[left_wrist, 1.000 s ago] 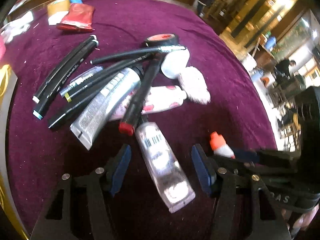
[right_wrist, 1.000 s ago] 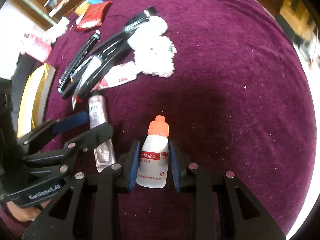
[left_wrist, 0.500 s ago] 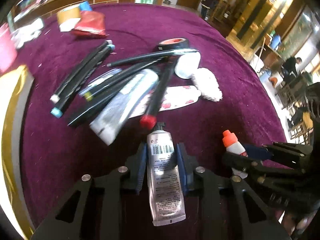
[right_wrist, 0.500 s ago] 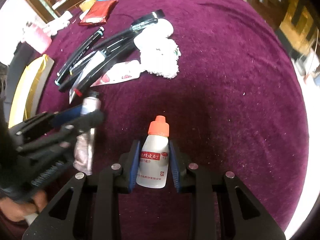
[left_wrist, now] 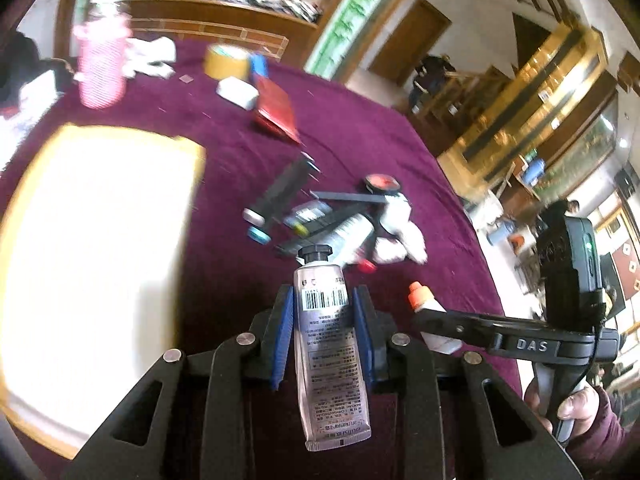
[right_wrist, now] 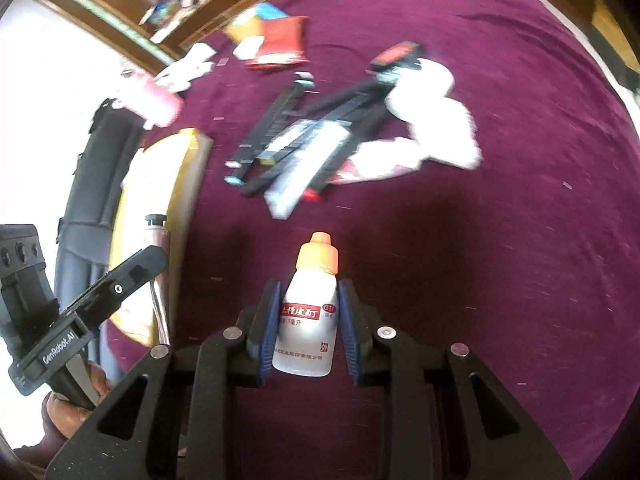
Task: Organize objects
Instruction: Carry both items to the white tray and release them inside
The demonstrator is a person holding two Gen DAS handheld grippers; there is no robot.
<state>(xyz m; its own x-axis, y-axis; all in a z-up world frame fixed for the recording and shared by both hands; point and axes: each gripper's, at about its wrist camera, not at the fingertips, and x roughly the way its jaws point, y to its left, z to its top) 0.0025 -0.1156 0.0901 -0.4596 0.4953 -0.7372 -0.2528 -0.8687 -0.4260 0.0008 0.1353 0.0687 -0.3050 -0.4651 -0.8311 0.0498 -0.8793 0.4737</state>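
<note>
My left gripper (left_wrist: 323, 312) is shut on a clear tube with a black cap and a barcode (left_wrist: 326, 344), held up off the purple cloth. The same tube (right_wrist: 158, 248) shows at the left of the right wrist view, over the yellow-rimmed tray (right_wrist: 188, 184). My right gripper (right_wrist: 306, 300) is shut on a small white bottle with an orange cap (right_wrist: 308, 312), also seen in the left wrist view as the bottle (left_wrist: 426, 308). Behind lies a pile of black markers and tubes (left_wrist: 320, 220) with white fluffy pads (right_wrist: 436, 120).
A large pale tray with a yellow rim (left_wrist: 192, 152) fills the left side. Further back stand a pink cup (left_wrist: 102, 64), a yellow tape roll (left_wrist: 226, 62), a red packet (left_wrist: 276, 110) and a black tape roll (left_wrist: 382, 182). A dark chair (right_wrist: 96, 168) stands beyond the table edge.
My left gripper closed on the clear tube, lifted it from the pile and swung left toward the tray. The right gripper rose a little with the white bottle still in it.
</note>
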